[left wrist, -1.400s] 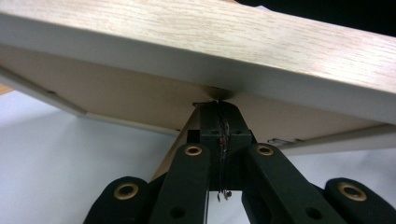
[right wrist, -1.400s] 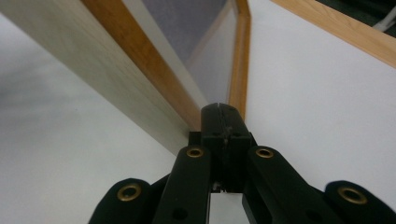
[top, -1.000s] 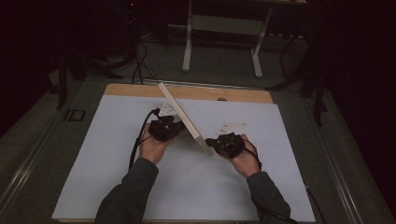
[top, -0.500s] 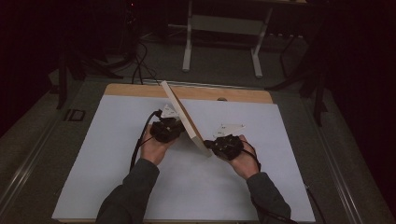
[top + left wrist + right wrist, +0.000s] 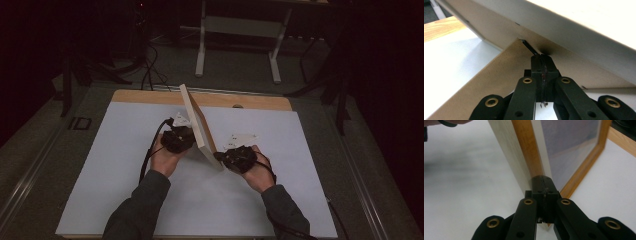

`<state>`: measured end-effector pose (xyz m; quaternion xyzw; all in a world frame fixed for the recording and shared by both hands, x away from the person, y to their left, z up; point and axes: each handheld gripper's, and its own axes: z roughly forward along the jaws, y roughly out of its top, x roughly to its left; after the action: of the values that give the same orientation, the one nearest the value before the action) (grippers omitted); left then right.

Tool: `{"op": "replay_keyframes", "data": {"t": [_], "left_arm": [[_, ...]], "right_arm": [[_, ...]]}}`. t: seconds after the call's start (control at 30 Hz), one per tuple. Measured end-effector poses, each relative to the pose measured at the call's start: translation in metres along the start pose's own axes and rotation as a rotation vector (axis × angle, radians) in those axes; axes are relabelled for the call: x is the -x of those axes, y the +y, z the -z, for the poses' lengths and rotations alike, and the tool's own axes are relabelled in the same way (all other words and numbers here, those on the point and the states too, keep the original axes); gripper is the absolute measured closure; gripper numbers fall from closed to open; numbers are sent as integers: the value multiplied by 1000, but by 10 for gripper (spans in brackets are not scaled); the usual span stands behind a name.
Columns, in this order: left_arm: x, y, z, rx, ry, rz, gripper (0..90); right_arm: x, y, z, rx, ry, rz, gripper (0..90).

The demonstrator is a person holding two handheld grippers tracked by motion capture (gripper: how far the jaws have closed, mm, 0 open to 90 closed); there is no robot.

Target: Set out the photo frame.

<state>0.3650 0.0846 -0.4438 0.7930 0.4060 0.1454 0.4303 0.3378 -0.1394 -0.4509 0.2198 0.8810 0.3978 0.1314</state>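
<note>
A: What does the high view give you?

B: A picture frame (image 5: 198, 125) standing on edge near the middle of the bench (image 5: 115, 165), tilted, running from the far side toward the near right. The left gripper (image 5: 186, 136) sits against its left face and the right gripper (image 5: 220, 156) at its near end, each in a hand with a grey sleeve.

A: And close up?

B: The left gripper view shows the back of the frame: a flat brown fibreboard panel (image 5: 506, 75) under a pale, smooth rim, with a small black tab (image 5: 529, 47) sticking out beside the finger tips. The fingers (image 5: 537, 65) are pressed together with no gap; whether they pinch that tab or the panel edge, I cannot tell.

A: The right gripper view?

B: The front: warm orange wood moulding around a glazed pane (image 5: 571, 145) that looks bluish grey, with a pale outer edge. Those fingers (image 5: 537, 185) are also drawn together, right at the frame's edge; I cannot tell whether they grip it.

A: The surface?

B: A white sheet over the bench, with a strip of bare light wood along the far edge. Beyond it, a dark room, grey floor, cables (image 5: 150, 75) and white stand legs (image 5: 201, 55).
</note>
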Motion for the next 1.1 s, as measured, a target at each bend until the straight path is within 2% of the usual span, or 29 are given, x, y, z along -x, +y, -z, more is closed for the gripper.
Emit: {"op": "replay_keyframes", "data": {"t": [0.33,0.57,0.7,1.1], "left_arm": [[1,-1,0,7,-1,4,900],[4,-4,-1,20,-19,-4,900],[5,-9,2,36,-42,1,900],[5,-22,17,74,-85,-19,900]], "right_arm": [[-7,4,-3,1,19,24,898],[-12,7,-6,5,35,39,898],[-14,7,-7,5,41,45,898],[-20,10,-9,2,57,60,898]]}}
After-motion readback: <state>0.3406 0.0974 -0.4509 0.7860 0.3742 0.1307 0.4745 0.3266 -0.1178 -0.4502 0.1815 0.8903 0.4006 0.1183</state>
